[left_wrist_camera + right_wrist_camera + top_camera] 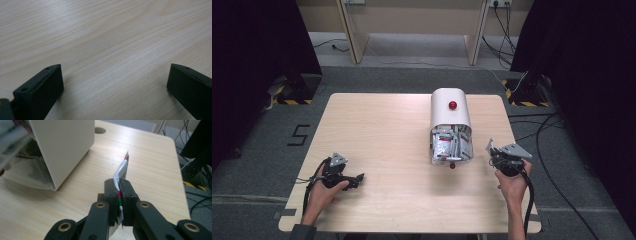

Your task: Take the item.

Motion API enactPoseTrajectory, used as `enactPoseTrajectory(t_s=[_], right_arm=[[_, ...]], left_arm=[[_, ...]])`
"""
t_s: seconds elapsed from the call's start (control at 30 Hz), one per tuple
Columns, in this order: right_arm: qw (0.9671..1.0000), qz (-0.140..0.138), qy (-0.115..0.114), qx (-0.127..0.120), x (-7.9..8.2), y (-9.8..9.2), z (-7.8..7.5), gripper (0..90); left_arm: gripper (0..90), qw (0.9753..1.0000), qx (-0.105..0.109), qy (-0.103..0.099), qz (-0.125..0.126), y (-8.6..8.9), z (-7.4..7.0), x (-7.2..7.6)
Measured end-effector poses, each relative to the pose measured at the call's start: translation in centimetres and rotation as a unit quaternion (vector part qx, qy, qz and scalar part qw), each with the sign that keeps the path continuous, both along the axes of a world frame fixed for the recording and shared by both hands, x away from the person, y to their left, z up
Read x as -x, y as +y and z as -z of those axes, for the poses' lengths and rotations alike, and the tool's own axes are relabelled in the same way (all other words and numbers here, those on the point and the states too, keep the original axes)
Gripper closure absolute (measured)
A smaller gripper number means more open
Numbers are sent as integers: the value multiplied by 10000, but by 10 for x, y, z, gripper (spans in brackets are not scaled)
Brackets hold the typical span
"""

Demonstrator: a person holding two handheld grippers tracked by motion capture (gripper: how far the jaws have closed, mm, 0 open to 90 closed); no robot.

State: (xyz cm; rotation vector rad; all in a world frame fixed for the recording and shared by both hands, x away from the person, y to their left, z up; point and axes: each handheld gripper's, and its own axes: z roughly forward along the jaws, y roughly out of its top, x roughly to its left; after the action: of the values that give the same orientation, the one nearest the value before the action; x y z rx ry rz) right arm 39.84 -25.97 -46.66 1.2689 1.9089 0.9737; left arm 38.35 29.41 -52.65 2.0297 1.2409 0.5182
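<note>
A white box-shaped dispenser [450, 109] with a red knob [452, 105] lies on the wooden table [382, 135]; its open front holds several silver sachets [451, 146]. In the right gripper view the dispenser [65, 145] stands to the left. My right gripper [498, 152] is to the right of the dispenser, shut on one silver sachet [121, 170] with red and green print, which sticks up past the jaws [118, 187]. My left gripper [357, 178] rests low at the table's front left, its jaws wide apart [112, 82] over bare wood with nothing between them.
A second red knob [452, 165] sits at the dispenser's front lip. Cables [552, 150] trail over the floor to the right of the table. The table's right edge [178, 167] is close to the right gripper. Table legs [352, 30] stand at the back.
</note>
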Motion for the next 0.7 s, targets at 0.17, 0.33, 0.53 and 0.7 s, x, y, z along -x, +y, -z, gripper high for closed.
enactPoseTrajectory(t_s=[0.17, 0.33, 0.53, 0.7], right_arm=[[9999, -72, 116, 23, -4, 5, 8, 861], [9998, -110, 159, 73, -6, 9, 11, 861], [9997, -129, 174, 68, -6, 11, 12, 860], [9996, -173, 213, 40, -7, 12, 14, 859]], left_arm=[[0, 10000, 0, 1, 0, 0, 0, 0], [0, 10000, 1, 0, -1, 0, 0, 0], [0, 10000, -2, 2, 0, 0, 0, 0], [0, 10000, 0, 1, -1, 0, 0, 0]])
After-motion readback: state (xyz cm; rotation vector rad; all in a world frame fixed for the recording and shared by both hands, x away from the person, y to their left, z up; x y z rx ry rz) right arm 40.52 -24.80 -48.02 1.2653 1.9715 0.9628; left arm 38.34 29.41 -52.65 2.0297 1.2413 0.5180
